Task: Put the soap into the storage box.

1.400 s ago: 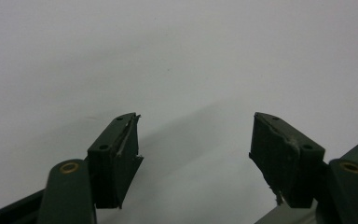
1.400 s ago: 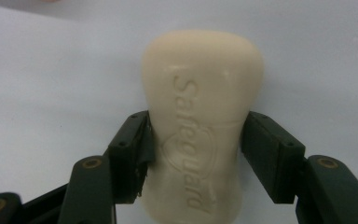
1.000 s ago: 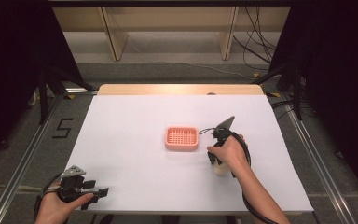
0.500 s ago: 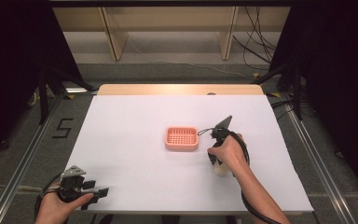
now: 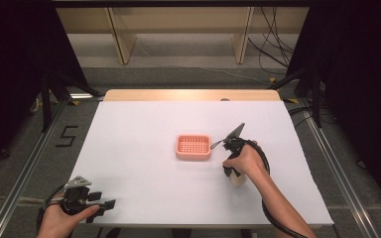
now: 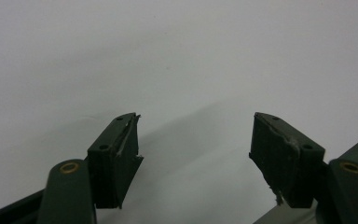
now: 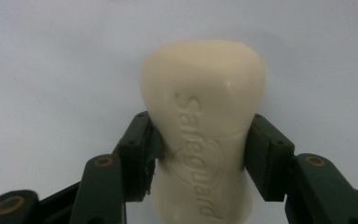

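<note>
Nearest the person, well to the near left of the pink slotted plastic soap dish (image 5: 193, 147), the left gripper (image 5: 99, 203) is rested at the edge of the white matte table surface (image 5: 139, 129); its jaws are spread wide with nothing between them (image 6: 193, 154). Just to the near right of the dish, the right gripper (image 7: 200, 158) is clamped on a cream, waisted bar of soap (image 7: 204, 116), gripped across its narrowed middle, low over the table surface (image 7: 51, 70). The bar looks smooth and waxy, with raised lettering moulded along its face, so some slipperiness may be expected. The dish is a shallow rounded rectangle with a gridded floor.

The step in hand is judged to be the carrying of the soap (image 5: 237, 178) towards the dish. Next, the bar would need to be lifted over the dish rim, lowered flat onto the grid, and released.
</note>
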### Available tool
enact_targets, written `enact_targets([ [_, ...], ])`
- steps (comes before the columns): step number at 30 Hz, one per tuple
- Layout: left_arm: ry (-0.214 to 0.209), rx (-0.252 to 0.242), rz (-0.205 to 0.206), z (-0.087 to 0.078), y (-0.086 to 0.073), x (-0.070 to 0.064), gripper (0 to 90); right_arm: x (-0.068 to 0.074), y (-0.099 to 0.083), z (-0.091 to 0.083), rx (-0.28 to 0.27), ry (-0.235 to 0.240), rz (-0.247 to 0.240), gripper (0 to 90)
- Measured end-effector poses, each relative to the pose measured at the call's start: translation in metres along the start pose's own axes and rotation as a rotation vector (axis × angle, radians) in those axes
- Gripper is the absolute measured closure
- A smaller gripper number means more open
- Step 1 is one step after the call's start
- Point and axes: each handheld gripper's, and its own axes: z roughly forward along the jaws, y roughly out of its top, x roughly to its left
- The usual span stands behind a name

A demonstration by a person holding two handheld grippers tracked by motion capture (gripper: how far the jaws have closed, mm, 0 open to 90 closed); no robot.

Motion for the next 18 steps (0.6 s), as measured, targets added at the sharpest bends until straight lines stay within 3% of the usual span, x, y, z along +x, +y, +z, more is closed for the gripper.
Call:
enact_targets([
  [3, 0.003, 0.001, 0.001, 0.000, 0.000, 0.000, 31.8, 0.000, -0.002, -0.003, -0.026, 0.005, -0.030, 49.2],
  [4, 0.002, 0.001, 0.001, 0.000, 0.000, 0.000, 31.8, -0.001, -0.002, -0.006, -0.028, 0.005, -0.067, 49.3],
  [7, -0.001, 0.001, -0.001, 0.000, 0.000, 0.000, 31.8, -0.001, -0.003, -0.007, -0.024, 0.012, -0.086, 49.3],
  [9, -0.003, 0.000, -0.004, 0.000, 0.000, 0.000, 31.8, -0.001, -0.004, -0.009, -0.032, 0.013, -0.144, 49.4],
  [11, -0.003, -0.002, -0.007, 0.000, 0.000, 0.000, 31.8, -0.001, -0.004, -0.009, -0.048, 0.014, -0.159, 49.4],
  [14, -0.004, -0.001, -0.008, 0.000, -0.001, 0.000, 31.8, -0.002, -0.006, -0.011, -0.053, 0.007, -0.232, 49.5],
  [18, -0.010, -0.007, -0.011, 0.000, -0.001, 0.000, 31.8, -0.002, -0.006, -0.013, -0.053, 0.005, -0.263, 49.5],
])
